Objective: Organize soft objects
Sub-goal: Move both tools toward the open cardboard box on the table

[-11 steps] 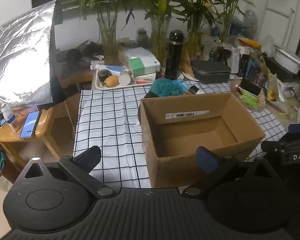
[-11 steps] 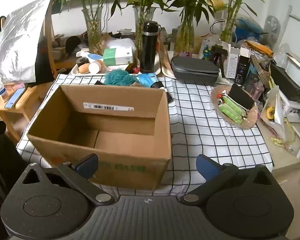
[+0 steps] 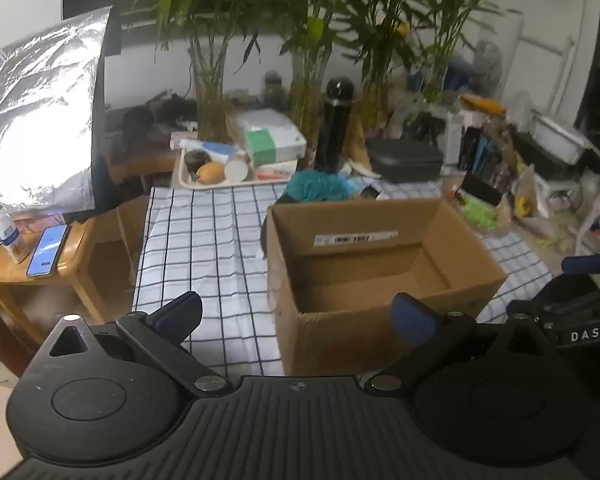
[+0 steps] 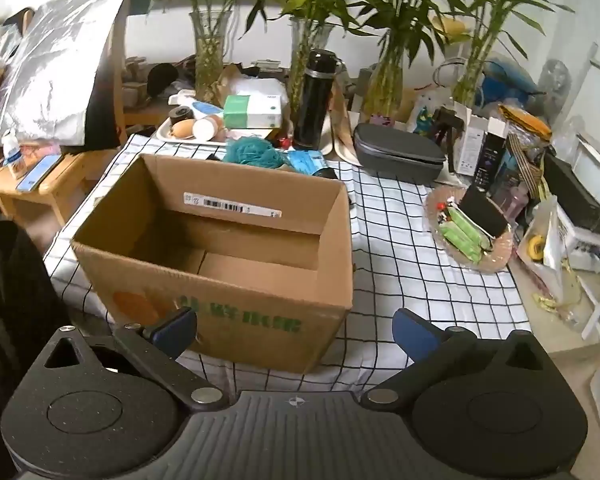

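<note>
An open, empty cardboard box (image 3: 384,264) (image 4: 228,256) stands on the checked tablecloth (image 3: 204,248) (image 4: 404,264). Behind its far wall lies a teal mesh bath sponge (image 3: 316,186) (image 4: 252,152), with a blue packet (image 4: 306,160) beside it. My left gripper (image 3: 296,316) hovers open at the table's near edge, in front of the box's near left corner, with nothing between its fingers. My right gripper (image 4: 296,330) is open too, low in front of the box's near wall. In the left wrist view the right gripper's body (image 3: 580,320) shows at the right edge.
Glass vases of bamboo (image 4: 208,64), a black flask (image 4: 314,100), a tray of small items (image 4: 188,128), a tissue box (image 4: 252,112) and a grey case (image 4: 396,156) line the back. A dish with green packets (image 4: 470,232) is right. A wooden side table (image 3: 32,264) with a phone stands left.
Both views have shifted only slightly; the left view is now a little blurred. The box and the soft items have not moved, and both grippers stay open.
</note>
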